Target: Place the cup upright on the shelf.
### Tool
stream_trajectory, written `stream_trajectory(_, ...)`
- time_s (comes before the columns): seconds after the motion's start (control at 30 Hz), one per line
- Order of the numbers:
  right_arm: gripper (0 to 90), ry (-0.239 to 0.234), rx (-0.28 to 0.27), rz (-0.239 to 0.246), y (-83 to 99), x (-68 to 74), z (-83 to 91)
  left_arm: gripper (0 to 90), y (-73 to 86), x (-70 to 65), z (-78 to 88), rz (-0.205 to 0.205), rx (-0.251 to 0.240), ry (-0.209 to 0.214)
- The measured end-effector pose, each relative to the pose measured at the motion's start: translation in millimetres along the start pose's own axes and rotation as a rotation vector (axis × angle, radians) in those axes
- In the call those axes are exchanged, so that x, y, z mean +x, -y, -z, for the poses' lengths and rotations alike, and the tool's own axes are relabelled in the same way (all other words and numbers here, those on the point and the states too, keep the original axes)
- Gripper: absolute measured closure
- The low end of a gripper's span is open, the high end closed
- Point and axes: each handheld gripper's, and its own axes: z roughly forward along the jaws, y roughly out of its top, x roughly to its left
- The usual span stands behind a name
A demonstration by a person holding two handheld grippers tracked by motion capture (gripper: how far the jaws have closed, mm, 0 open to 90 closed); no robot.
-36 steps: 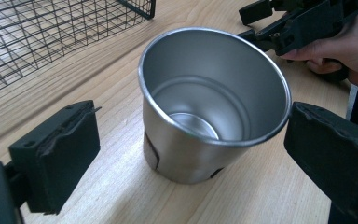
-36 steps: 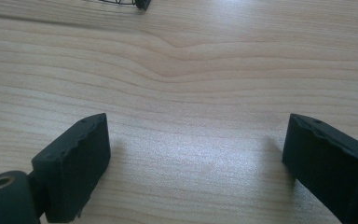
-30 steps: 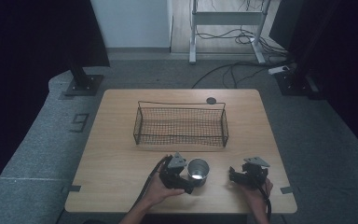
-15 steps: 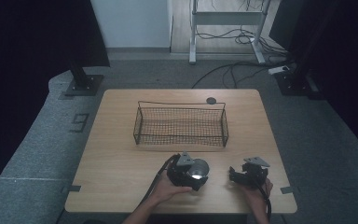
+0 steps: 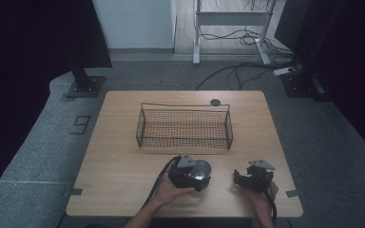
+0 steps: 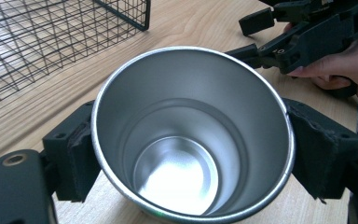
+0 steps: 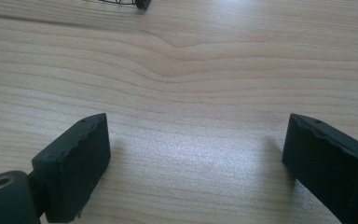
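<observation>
A shiny steel cup (image 5: 202, 167) stands upright on the wooden table (image 5: 123, 161) near its front edge. My left gripper (image 5: 199, 173) is shut on it. In the left gripper view I look down into the cup (image 6: 191, 140), and both black pads (image 6: 77, 158) of my left gripper (image 6: 193, 156) press on its sides just below the rim. My right gripper (image 5: 240, 178) rests to the right of the cup, apart from it. It is open over bare wood (image 7: 198, 154) with nothing between its fingers. The left gripper view also shows it (image 6: 248, 36) beyond the cup.
A black wire basket (image 5: 184, 128) sits mid-table just behind both grippers, and it appears again in the left gripper view (image 6: 51, 37) and the right gripper view (image 7: 140, 3). A small black disc (image 5: 215, 102) lies behind the basket. Bare wood spreads to the left of the basket.
My left gripper has slid a little to the right, so its jaws now sit around the cup. The cup has stayed in place, and the right gripper has not moved.
</observation>
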Motion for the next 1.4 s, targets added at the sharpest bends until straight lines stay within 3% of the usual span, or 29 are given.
stream_trajectory(0.27,7.4,0.000,0.000,0.000,0.0,0.0,0.0,14.7,-3.6,-2.9,10.2,-0.033,-0.024,0.022)
stream_trajectory(0.4,7.4,0.000,0.000,0.000,0.0,0.0,0.0,14.7,-7.3,-0.7,18.1,-0.028,-0.038,0.029)
stream_trajectory(1.07,7.6,0.000,0.000,0.000,0.0,0.0,0.0,14.7,-13.4,16.0,44.8,-0.018,-0.068,-0.027)
stream_trajectory(1.17,8.0,0.002,-0.002,-0.003,0.1,-0.2,0.1,14.7,-14.9,19.2,48.4,-0.001,-0.077,-0.018)
stream_trajectory(1.4,8.2,0.004,-0.003,-0.004,0.1,-0.3,0.1,14.7,-17.8,22.7,53.0,-0.006,-0.080,-0.032)
